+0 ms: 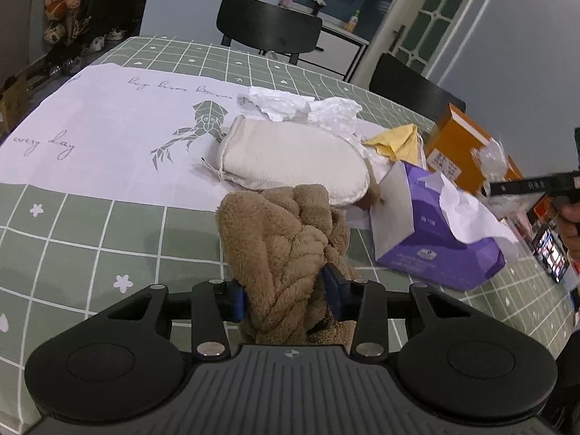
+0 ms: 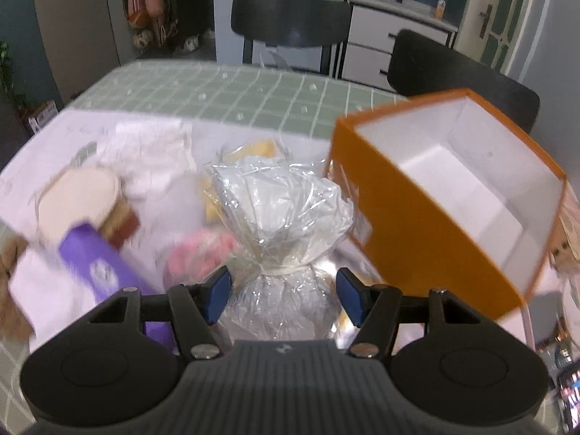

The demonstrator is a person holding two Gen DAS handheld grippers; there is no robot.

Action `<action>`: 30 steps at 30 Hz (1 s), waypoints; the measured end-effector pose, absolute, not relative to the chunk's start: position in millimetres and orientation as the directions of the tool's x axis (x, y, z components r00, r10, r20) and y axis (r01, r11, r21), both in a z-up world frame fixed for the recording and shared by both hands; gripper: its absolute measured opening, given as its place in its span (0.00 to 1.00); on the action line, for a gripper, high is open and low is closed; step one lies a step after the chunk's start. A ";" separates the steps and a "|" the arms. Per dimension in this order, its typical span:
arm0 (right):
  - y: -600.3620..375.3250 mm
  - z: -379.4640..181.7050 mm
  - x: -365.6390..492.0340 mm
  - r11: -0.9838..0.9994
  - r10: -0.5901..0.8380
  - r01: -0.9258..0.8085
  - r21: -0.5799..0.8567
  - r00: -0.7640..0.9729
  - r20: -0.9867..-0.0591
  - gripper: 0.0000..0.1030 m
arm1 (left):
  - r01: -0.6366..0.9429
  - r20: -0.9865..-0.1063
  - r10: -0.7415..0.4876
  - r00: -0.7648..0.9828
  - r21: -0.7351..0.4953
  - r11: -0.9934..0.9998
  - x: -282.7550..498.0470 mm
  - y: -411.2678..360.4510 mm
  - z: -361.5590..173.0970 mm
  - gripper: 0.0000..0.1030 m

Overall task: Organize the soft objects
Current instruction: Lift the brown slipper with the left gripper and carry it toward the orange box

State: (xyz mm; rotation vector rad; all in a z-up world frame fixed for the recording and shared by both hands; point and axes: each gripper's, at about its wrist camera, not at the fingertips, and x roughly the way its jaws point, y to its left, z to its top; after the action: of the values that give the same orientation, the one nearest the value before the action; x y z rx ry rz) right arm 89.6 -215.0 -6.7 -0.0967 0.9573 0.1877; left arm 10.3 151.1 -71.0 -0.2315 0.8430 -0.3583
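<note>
Fingers, left (image 1: pixel 284 295): my two blue pads are pressed into the brown fluffy towel (image 1: pixel 279 250) from both sides, so they are clamped on it.
Brown fluffy towel: bunched and twisted, it stands up between my left fingers, above the green checked cloth of the counter (image 1: pixel 90 232).
Fingers, right (image 2: pixel 284 299): my blue pads stand on each side of the clear plastic bag (image 2: pixel 279 217), at its tied neck and lower part. The left pad touches the film; whether the right pad presses it I cannot tell for sure, but the bag seems held between them.
Clear plastic bag: crumpled, tied with a white band, its top part puffs out in front of my right fingers.
Cream mitt (image 1: pixel 290 159): lies flat on the white printed cloth (image 1: pixel 108 123), just behind the brown towel.
Purple tissue box (image 1: pixel 435 232): tilted, right of the towel, one white tissue is coming out of it.
White crumpled paper (image 1: pixel 297 105): behind the mitt, on the white cloth.
Yellow cloth (image 1: pixel 395 141): between the mitt and the orange box.
Orange box (image 2: pixel 446 195): open, white inside, tilted, right of the plastic bag.
Pink soft thing (image 2: pixel 195 257): blurred, low and left of the bag.
Black chairs (image 2: pixel 290 18): at the far side of the counter.
</note>
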 end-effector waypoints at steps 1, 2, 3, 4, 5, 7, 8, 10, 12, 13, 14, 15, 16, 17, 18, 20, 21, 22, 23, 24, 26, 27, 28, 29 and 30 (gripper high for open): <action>-216.8 -9.0 82.0 0.979 0.112 -0.205 -0.005 0.551 -0.827 0.60 | 0.221 -0.686 -0.399 0.608 -0.336 0.916 9.2 151.5 -70.8 0.45; -218.7 -11.5 73.8 0.978 0.106 -0.209 -0.011 0.541 -0.834 0.60 | 0.224 -0.688 -0.401 0.605 -0.335 0.915 7.8 151.7 -70.9 0.45; -219.9 -13.3 66.9 0.977 0.105 -0.212 -0.012 0.533 -0.840 0.60 | 0.229 -0.689 -0.404 0.601 -0.336 0.914 6.2 151.9 -70.8 0.45; -221.2 -15.6 59.1 0.977 0.107 -0.215 -0.010 0.523 -0.845 0.60 | 0.232 -0.691 -0.409 0.596 -0.339 0.912 4.2 152.2 -70.9 0.45; -223.0 -16.8 52.7 0.976 0.110 -0.219 -0.006 0.513 -0.851 0.60 | 0.236 -0.694 -0.414 0.590 -0.342 0.910 1.4 152.4 -70.7 0.45; -224.7 -19.9 37.8 0.972 0.116 -0.234 -0.002 0.493 -0.862 0.60 | 0.250 -0.699 -0.431 0.571 -0.352 0.902 -4.8 151.5 -69.6 0.45; -224.1 -21.5 30.9 0.970 0.120 -0.243 -0.001 0.484 -0.867 0.60 | 0.258 -0.699 -0.446 0.559 -0.364 0.895 -8.7 150.9 -68.7 0.45; -220.9 -24.4 17.7 0.965 0.131 -0.264 0.005 0.464 -0.876 0.60 | 0.271 -0.696 -0.472 0.541 -0.388 0.881 -15.4 148.7 -66.2 0.45; -215.4 -26.3 3.8 0.958 0.143 -0.285 0.009 0.451 -0.881 0.60 | 0.294 -0.693 -0.488 0.530 -0.390 0.873 -23.3 142.7 -61.3 0.44; -212.3 -27.4 -3.1 0.955 0.149 -0.296 0.012 0.446 -0.883 0.60 | 0.312 -0.691 -0.497 0.525 -0.387 0.868 -28.0 138.1 -58.7 0.44; -209.6 -28.3 -9.8 0.952 0.158 -0.307 0.017 0.441 -0.884 0.60 | 0.331 -0.688 -0.508 0.518 -0.387 0.861 -32.7 133.1 -56.0 0.43; -208.1 -28.9 -15.6 0.949 0.166 -0.315 0.023 0.437 -0.884 0.60 | 0.352 -0.685 -0.521 0.509 -0.387 0.852 -37.5 128.0 -53.0 0.43; -206.3 -28.0 -19.8 0.946 0.174 -0.324 0.028 0.432 -0.885 0.60 | 0.370 -0.682 -0.532 0.502 -0.386 0.845 -41.4 123.1 -50.2 0.43; -204.4 -28.3 -25.1 0.942 0.182 -0.333 0.033 0.428 -0.885 0.60 | 0.388 -0.679 -0.541 0.497 -0.384 0.838 -45.1 118.2 -47.5 0.42; -202.2 -28.6 -31.4 0.938 0.192 -0.343 0.040 0.422 -0.886 0.60 | 0.404 -0.675 -0.549 0.493 -0.381 0.831 -48.9 113.7 -44.0 0.42; -199.8 -28.0 -40.7 0.932 0.206 -0.359 0.050 0.414 -0.887 0.60 | 0.436 -0.665 -0.572 0.480 -0.385 0.813 -54.6 104.8 -37.4 0.42; -197.6 -27.3 -47.1 0.927 0.213 -0.371 0.052 0.411 -0.886 0.60 | 0.454 -0.660 -0.586 0.469 -0.389 0.801 -57.2 100.3 -34.4 0.41; -195.6 -27.6 -51.3 0.924 0.217 -0.379 0.051 0.410 -0.886 0.60 | 0.477 -0.657 -0.602 0.454 -0.391 0.787 -59.8 94.5 -30.7 0.41; -193.4 -26.8 -55.4 0.920 0.221 -0.389 0.050 0.410 -0.885 0.60 | 0.493 -0.657 -0.610 0.443 -0.390 0.777 -61.3 89.6 -27.6 0.41; -191.8 -25.2 -60.7 0.915 0.226 -0.400 0.049 0.409 -0.884 0.60 | 0.513 -0.658 -0.618 0.430 -0.386 0.767 -63.1 82.8 -24.4 0.41; -190.2 -21.8 -69.5 0.910 0.232 -0.413 0.046 0.412 -0.881 0.60 | 0.552 -0.660 -0.629 0.411 -0.369 0.747 -67.5 68.2 -19.6 0.41; -190.1 -19.8 -73.3 0.907 0.234 -0.418 0.045 0.413 -0.880 0.60 | 0.573 -0.661 -0.634 0.400 -0.360 0.736 -69.6 61.0 -16.8 0.41; -190.5 -18.1 -75.4 0.906 0.237 -0.420 0.046 0.414 -0.879 0.60 | 0.596 -0.664 -0.637 0.391 -0.345 0.725 -70.5 52.9 -13.4 0.41; -191.3 -16.0 -78.4 0.905 0.240 -0.423 0.047 0.414 -0.878 0.60 | 0.616 -0.667 -0.633 0.392 -0.321 0.719 -70.7 44.3 -10.0 0.41; -192.2 -14.0 -80.7 0.904 0.242 -0.426 0.048 0.416 -0.877 0.60 | 0.633 -0.672 -0.623 0.400 -0.289 0.718 -70.4 35.7 -5.9 0.41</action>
State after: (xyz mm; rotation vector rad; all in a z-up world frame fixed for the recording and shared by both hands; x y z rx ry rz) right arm -80.7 -192.2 -14.0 -0.1934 1.0633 0.4225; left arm -70.4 35.7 -5.9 0.0130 0.8448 -0.7944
